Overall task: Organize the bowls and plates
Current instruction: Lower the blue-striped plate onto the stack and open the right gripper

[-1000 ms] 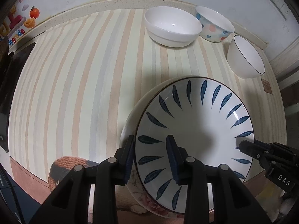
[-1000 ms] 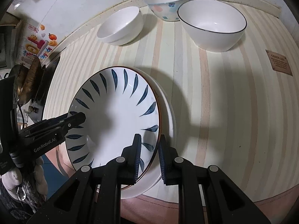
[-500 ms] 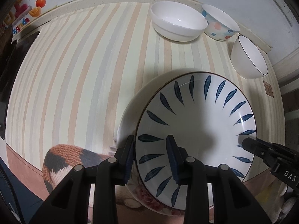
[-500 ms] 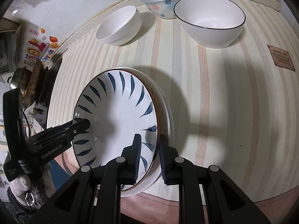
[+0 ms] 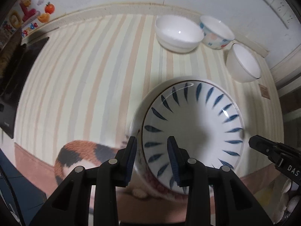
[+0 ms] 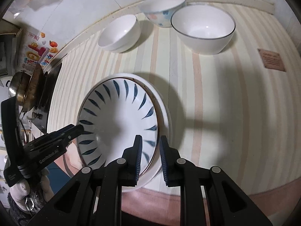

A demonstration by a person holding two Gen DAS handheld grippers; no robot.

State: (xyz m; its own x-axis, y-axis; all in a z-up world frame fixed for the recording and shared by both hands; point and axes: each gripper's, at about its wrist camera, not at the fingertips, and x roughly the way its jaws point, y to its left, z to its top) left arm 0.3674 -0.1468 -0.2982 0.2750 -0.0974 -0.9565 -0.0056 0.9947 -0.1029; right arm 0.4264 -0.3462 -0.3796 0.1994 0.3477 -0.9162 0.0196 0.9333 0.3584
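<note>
A white plate with blue leaf marks rests in a larger white plate; the stack is held above the striped table's near edge. My left gripper clamps the stack's left rims between its jaws. My right gripper clamps the right rims and shows in the left wrist view. A plain white bowl, a flower-patterned bowl and a dark-rimmed white bowl stand at the table's back.
A calico cat moves below the table's front edge on the left. A black stove with pans stands at the left. A brown label lies on the table at the right.
Both grippers have lifted the two stacked plates and drawn them back toward the table's front edge. The cat has moved right, further into view under the edge.
</note>
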